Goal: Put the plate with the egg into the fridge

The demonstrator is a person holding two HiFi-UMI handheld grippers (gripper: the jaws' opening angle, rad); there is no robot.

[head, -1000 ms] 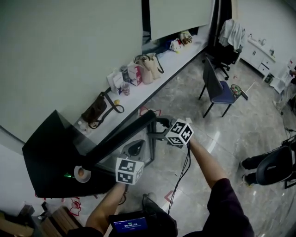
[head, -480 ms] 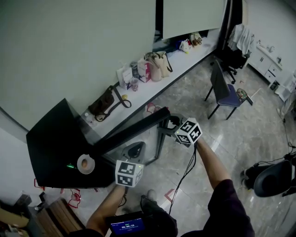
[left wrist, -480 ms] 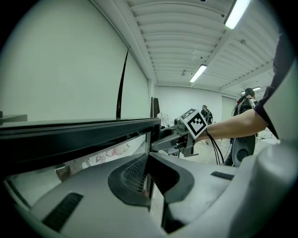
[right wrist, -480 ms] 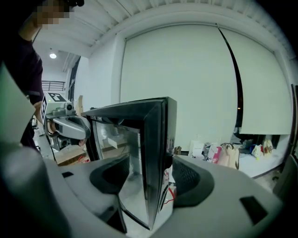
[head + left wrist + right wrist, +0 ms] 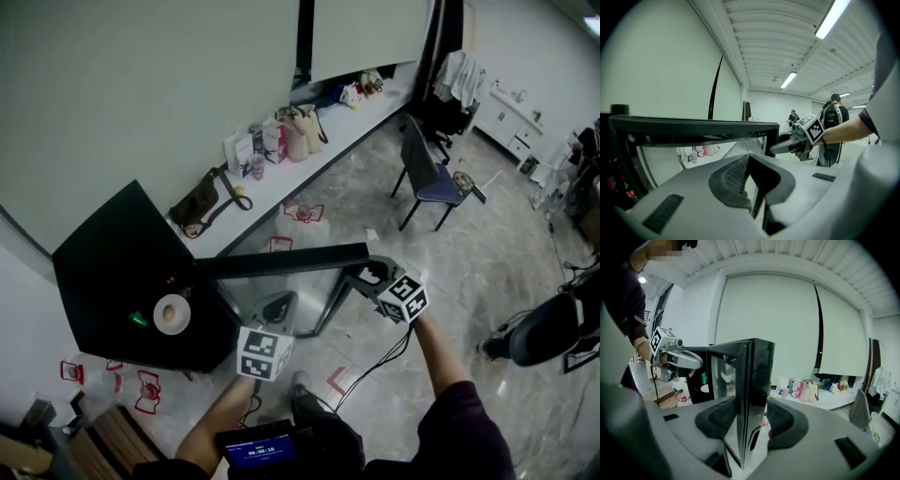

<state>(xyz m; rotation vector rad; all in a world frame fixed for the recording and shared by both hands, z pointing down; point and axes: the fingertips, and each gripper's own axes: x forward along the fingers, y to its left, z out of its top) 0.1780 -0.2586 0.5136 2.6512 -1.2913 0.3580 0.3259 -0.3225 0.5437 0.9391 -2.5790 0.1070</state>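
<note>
right gripper (image 5: 751,422) jaws have just been closing onto the upright free edge of the fridge door (image 5: 757,371), the plate with the egg (image 5: 172,314) sits inside the fridge (image 5: 112,281) off to those jaws' left (left gripper (image 5: 749,187), pinched together and empty, is nearer it), so i'd swing leftward.

Colour rundown from us: the fridge (image 5: 112,281) is black, its door (image 5: 281,262) is clear glass in a black frame, and we can see a white plate (image 5: 172,314) with a brownish egg (image 5: 170,318) plus a green can (image 5: 703,378). Our left gripper (image 5: 751,180) and right gripper (image 5: 746,423) are both light grey with dark criss-cross textured pads (image 5: 732,174), and each has a marker cube (image 5: 263,353) of black-and-white squares. Around us there's a glossy grey marbled floor (image 5: 487,253) with red outlines (image 5: 145,394) on it, a white counter (image 5: 319,155), a chair (image 5: 439,187) with a blue seat and black legs, and a dark purple sleeve (image 5: 459,422).
</note>
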